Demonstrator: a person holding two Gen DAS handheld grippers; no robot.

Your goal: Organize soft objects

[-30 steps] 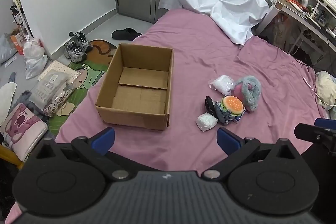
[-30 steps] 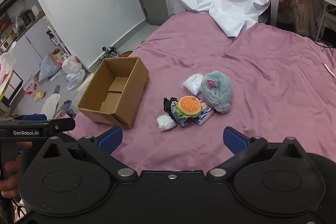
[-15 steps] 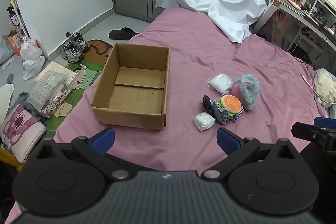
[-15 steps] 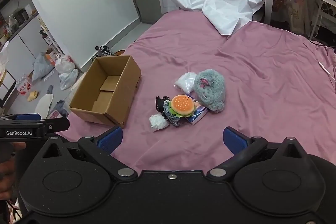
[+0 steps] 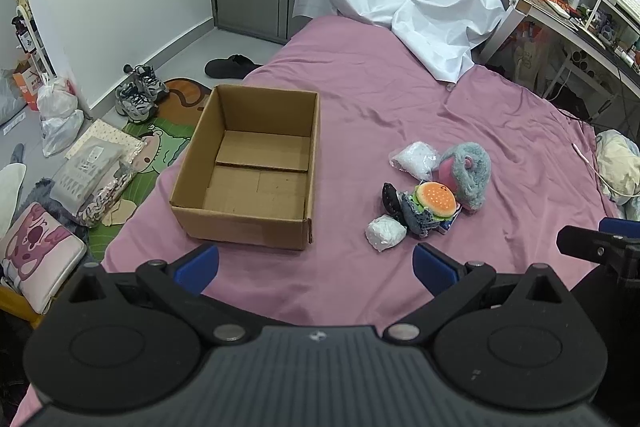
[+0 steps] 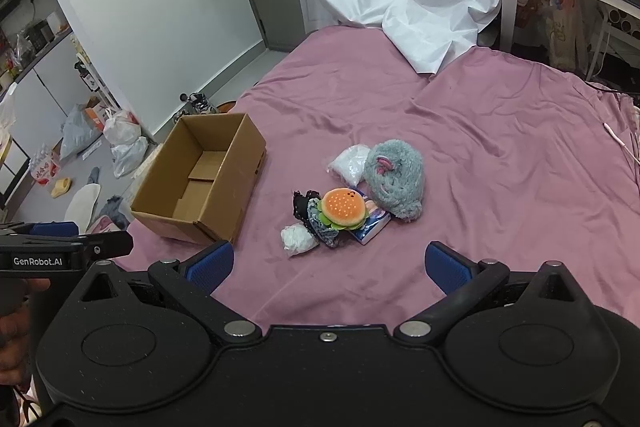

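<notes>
Left gripper [image 5: 316, 263] spread wide, nothing held; cardboard box [image 5: 250, 167] just ahead of its left jaw. Right gripper [image 6: 329, 263] likewise wide, empty-handed; burger plush [image 6: 344, 207], grey fluffy toy [image 6: 396, 179], white bundles [image 6: 298, 239] clustered ahead between jaws on purple sheet [image 6: 500, 147].

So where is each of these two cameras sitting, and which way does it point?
Left wrist view: rides on the left tongs, looking forward over the purple bed at the open brown cardboard box; its blue-padded fingers show, spread.
Right wrist view: rides on the right tongs, facing the pile of soft toys topped by an orange plush burger; the left tongs and a bit of hand appear at its left edge.
Both share box, pile and bed.
</notes>
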